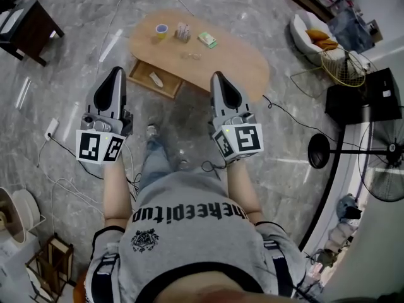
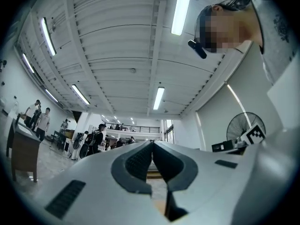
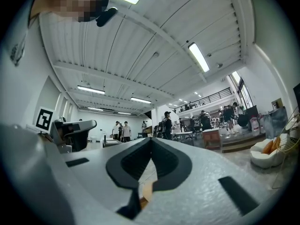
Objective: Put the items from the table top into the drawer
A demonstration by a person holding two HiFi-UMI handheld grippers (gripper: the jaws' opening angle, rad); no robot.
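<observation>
1. Head view: the left gripper (image 1: 117, 71) and right gripper (image 1: 217, 76) are held out side by side in front of the person. Both point toward the table (image 1: 243, 59) and touch nothing.
2. Left gripper view: the jaws meet at the tips, with nothing between them. Right gripper view: the same, pressed together and empty.
3. The task's things lie well beyond both sets of fingertips. A cup (image 1: 161, 31), a small pale pack (image 1: 182, 31) and a green packet (image 1: 207, 40) sit in a row on the tabletop. A small clear item (image 1: 191, 56) lies nearer the fingertips, too small to identify.
4. The drawer (image 1: 140, 74) stands pulled out at the table's near edge, just ahead of the left fingertips and a little toward the right gripper. One pale item (image 1: 156, 79) lies inside it.
5. Judgement: closed, empty jaws carried clear of the table look like an approach, not a grasp, so they must part before any pick. The drawer is likely left open so each item can go straight in.
</observation>
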